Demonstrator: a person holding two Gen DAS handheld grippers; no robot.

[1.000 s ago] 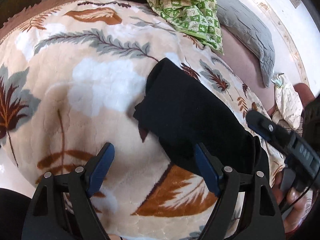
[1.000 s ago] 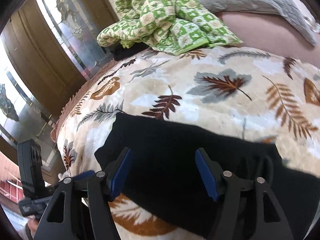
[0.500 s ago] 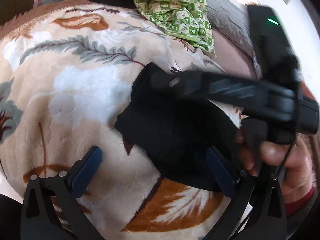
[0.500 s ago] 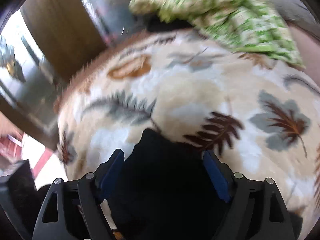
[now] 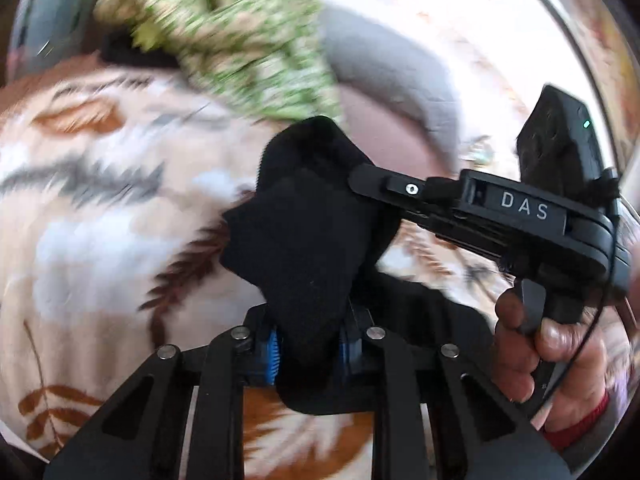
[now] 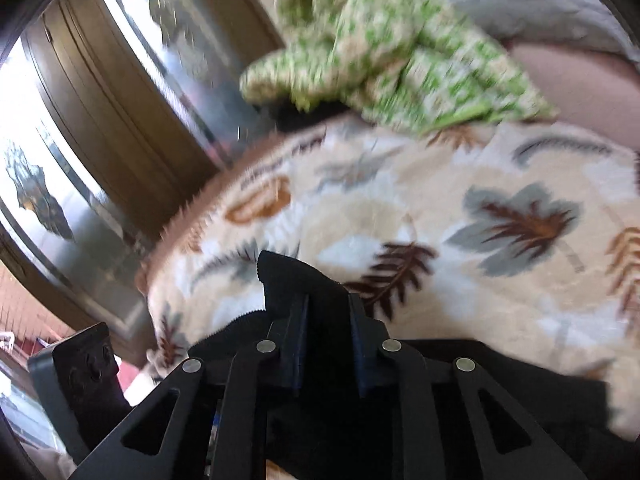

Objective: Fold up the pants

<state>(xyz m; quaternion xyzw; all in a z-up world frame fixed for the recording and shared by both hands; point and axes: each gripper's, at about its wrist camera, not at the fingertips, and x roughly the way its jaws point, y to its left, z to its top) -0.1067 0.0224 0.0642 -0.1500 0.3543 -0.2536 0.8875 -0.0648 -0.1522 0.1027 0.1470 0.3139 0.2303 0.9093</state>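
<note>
The black pants (image 5: 304,232) are bunched and raised off the leaf-print blanket (image 5: 100,240). My left gripper (image 5: 310,344) is closing, and its blue pads (image 5: 272,354) pinch the near fold of the fabric. In the left wrist view my right gripper (image 5: 360,178), held by a hand (image 5: 540,352), bites the upper far edge of the same cloth. The right wrist view shows that gripper (image 6: 326,312) closing on a peak of the black pants (image 6: 292,276) above the blanket (image 6: 480,280). The scene is motion-blurred.
A crumpled green-and-white checked cloth (image 5: 240,40) lies at the blanket's far end, beside a grey pillow (image 5: 400,80). In the right wrist view a wooden door with glass panels (image 6: 120,120) stands past the bed's left edge.
Both grippers went from wide open over the flat pants to closed on the fabric. The right gripper swung across to the far end. The cloth has risen off the blanket.
</note>
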